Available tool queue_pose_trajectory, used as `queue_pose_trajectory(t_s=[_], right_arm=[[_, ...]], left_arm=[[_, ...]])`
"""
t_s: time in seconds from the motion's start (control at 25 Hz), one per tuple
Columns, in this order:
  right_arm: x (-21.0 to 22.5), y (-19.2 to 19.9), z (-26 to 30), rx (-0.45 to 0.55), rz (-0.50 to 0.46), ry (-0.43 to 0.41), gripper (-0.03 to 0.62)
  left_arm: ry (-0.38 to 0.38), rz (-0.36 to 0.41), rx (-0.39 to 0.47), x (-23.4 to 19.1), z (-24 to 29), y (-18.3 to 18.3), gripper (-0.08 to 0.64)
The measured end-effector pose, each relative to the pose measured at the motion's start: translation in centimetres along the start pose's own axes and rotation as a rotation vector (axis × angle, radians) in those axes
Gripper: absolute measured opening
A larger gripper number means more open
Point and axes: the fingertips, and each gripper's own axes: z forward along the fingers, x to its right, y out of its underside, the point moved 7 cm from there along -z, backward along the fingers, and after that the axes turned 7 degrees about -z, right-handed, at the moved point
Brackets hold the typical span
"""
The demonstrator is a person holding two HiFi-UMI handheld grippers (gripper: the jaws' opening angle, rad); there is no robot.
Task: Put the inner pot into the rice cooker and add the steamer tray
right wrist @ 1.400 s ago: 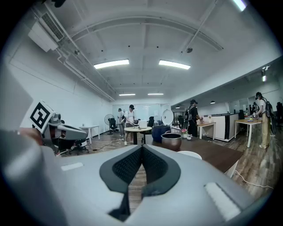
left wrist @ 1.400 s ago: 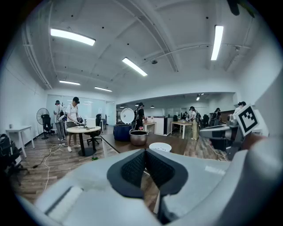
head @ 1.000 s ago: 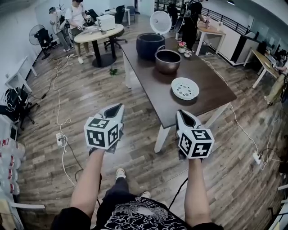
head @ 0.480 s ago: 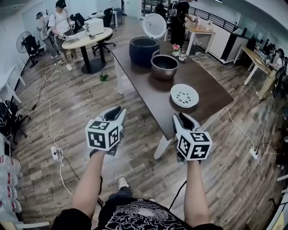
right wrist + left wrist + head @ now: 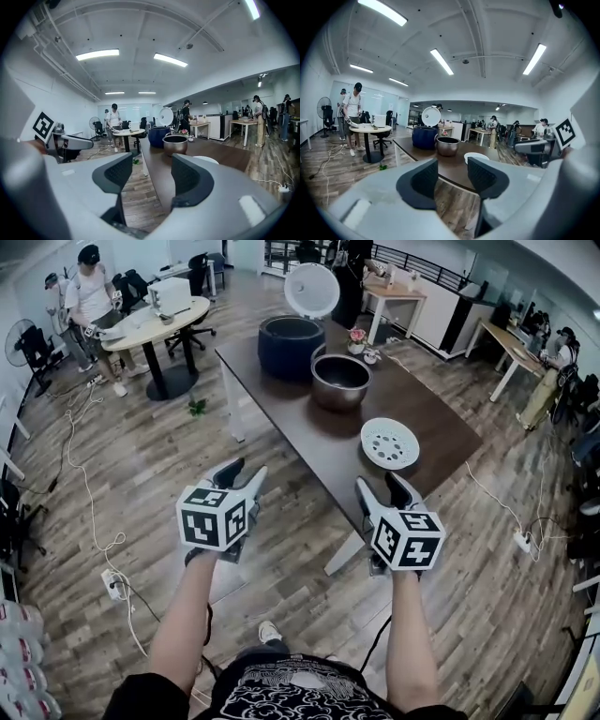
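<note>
Your left tool (image 5: 242,472) and right tool (image 5: 382,486) hold jaws apart, empty, ready to grasp. Ahead, the inner pot (image 5: 340,381) stands beside the open rice cooker (image 5: 286,345); steamer tray (image 5: 390,442) nearest.

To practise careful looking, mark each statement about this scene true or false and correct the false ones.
1. The inner pot and the steamer tray sit on the table, apart. True.
2. The rice cooker has its lid open. True.
3. The left tool and right tool both have jaws apart. True.
4. The inner pot is inside the rice cooker. False: it stands beside it.
5. The right tool grips the steamer tray. False: it holds nothing.
6. The left tool rests on the table. False: it is over the floor.
</note>
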Motion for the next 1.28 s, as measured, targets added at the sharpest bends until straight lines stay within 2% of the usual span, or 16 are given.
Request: queue_pose_trajectory(t_s=[0.2, 0.32, 0.6, 0.72, 1.0, 1.28], right_arm=[[-1.3, -0.9, 1.9, -0.015, 0.01, 0.043, 0.282], [-1.8, -1.0, 2.6, -0.024, 0.012, 0.07, 0.311], [-2.7, -1.3, 4.1, -0.034, 0.02, 0.096, 0.354], [-2.9, -1.5, 4.5, -0.034, 0.015, 0.107, 0.377], [-2.7, -1.6, 5.5, -0.03, 0.0, 0.11, 0.423], [-1.9, -2.1, 7.8, -0.011, 0.011, 0.11, 0.433]], left_arm=[[0.025, 0.006, -0.014, -3.1, 1.0, -1.2, 0.246], [0.028, 0.014, -0.007, -4.4, 1.5, -1.7, 0.251], [0.095, 0.004, -0.021, -5.9, 2.7, -2.5, 0.373], [0.106, 0.0, -0.014, -6.5, 3.0, -2.9, 0.402], [0.095, -0.006, -0.025, -7.0, 4.1, -2.6, 0.437], [0.09, -0.008, -0.045, -7.9, 6.3, -2.9, 0.456]])
